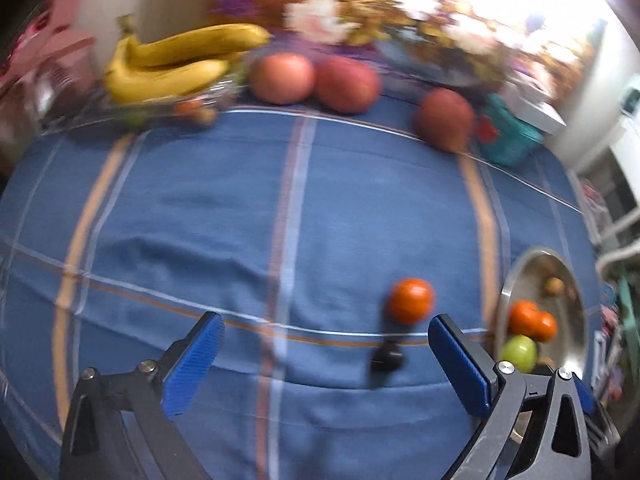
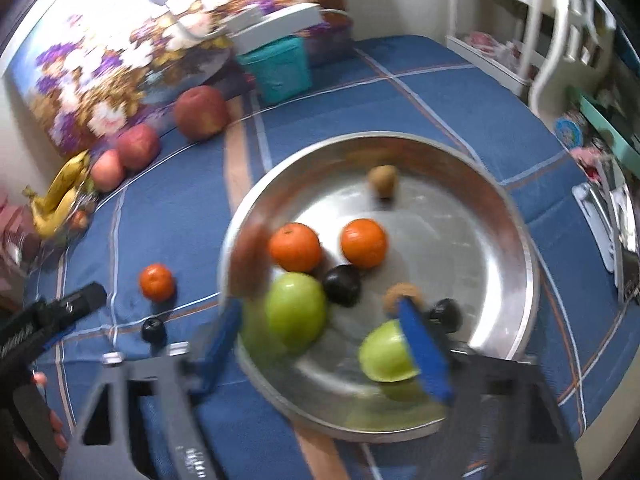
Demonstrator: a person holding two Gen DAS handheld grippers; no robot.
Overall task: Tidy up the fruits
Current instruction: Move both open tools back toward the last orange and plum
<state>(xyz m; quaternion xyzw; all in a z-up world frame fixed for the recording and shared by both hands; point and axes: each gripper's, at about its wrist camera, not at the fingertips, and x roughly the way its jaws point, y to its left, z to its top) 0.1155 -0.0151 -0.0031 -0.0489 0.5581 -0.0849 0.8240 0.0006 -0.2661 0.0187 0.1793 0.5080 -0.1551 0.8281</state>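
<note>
Your left gripper (image 1: 324, 356) is spread wide, holding nothing, above blue plaid cloth (image 1: 200, 200); a loose orange (image 1: 411, 300) and a dark plum (image 1: 386, 358) lie ahead, beside the pan (image 1: 576, 344). Your right gripper (image 2: 324, 344), also spread and holding nothing, hangs over that shiny round pan (image 2: 520, 260), showing two oranges (image 2: 295, 247), green apples (image 2: 296, 312), a second plum (image 2: 342, 285).

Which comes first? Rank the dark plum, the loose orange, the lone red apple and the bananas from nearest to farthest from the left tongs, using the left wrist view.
1. Dark plum: on the cloth, just ahead between the open tongs, toward the right.
2. Loose orange: just beyond the plum.
3. Lone red apple: far right, by the teal box.
4. Bananas: far left corner.
</note>
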